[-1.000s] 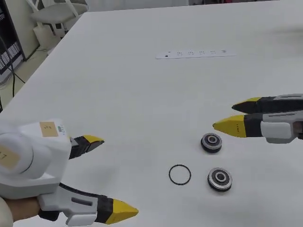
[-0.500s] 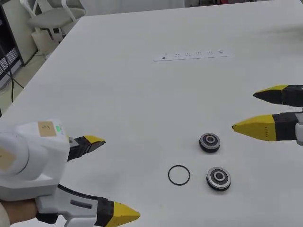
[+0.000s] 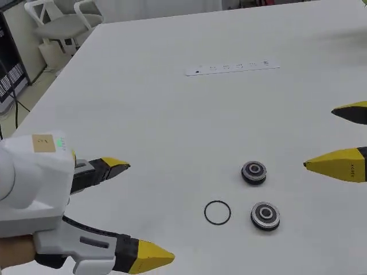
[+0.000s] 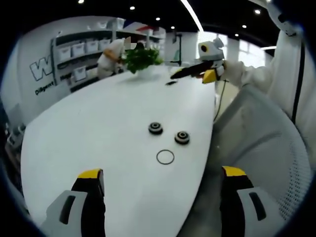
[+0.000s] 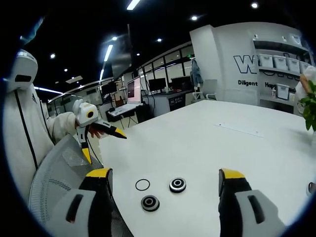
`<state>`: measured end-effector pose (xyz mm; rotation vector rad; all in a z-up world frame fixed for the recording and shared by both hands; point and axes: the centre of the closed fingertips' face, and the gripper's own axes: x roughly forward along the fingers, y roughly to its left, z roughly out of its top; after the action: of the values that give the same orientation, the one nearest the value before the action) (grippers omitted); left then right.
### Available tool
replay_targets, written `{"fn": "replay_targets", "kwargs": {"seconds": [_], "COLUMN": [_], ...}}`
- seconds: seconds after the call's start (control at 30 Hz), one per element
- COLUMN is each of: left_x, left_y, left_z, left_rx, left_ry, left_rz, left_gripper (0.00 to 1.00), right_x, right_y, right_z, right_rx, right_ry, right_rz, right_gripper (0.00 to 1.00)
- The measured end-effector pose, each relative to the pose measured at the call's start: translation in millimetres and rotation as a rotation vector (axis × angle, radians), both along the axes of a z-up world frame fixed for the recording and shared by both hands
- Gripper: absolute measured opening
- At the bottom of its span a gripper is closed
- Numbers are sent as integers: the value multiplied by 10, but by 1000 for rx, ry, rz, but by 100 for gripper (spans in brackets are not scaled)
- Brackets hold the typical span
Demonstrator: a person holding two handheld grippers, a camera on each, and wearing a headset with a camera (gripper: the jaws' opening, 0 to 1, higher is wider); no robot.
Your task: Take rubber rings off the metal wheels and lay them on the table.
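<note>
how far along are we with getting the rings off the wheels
Done: one rubber ring lies flat on the table, free of the far wheel and the near wheel. In hand: nothing; the left gripper and right gripper are open, empty and apart from the wheels. Left: both wheels show dark outer bands, possibly rings to remove, but too small to confirm.

Open-plan office / lab-type workspace. Big white worktable (image 3: 172, 114) with socket strip (image 3: 232, 67) set in top; white chairs (image 3: 63, 20) at far corner. Wall shelves with white storage bins (image 4: 79, 49), large wall lettering (image 5: 245, 64) alongside. Desks with monitors (image 5: 165, 85) in background. Dark ceiling, strip lights (image 5: 132, 5) plus spotlights. Potted plant (image 4: 140, 57) at table end. Grey mesh chair back (image 4: 256, 143) at table edge.
</note>
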<state>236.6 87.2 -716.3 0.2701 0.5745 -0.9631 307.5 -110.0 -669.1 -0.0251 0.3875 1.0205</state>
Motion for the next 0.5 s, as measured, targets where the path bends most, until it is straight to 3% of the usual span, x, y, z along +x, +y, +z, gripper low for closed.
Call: {"fn": "replay_targets", "kwargs": {"seconds": [0.13, 0.5], "left_x": [12, 63], "left_y": [-74, -241], "left_z": [114, 260], "left_rx": [-19, 0], "left_ry": [-11, -27], "left_rz": [-6, -42], "left_gripper": [99, 97], "right_x": [-24, -168], "right_y": [-33, -118], "right_z": [-32, -462], "right_rx": [-5, -81], "right_ry": [1, 70], "right_rz": [0, 11], "right_gripper": [85, 82]}}
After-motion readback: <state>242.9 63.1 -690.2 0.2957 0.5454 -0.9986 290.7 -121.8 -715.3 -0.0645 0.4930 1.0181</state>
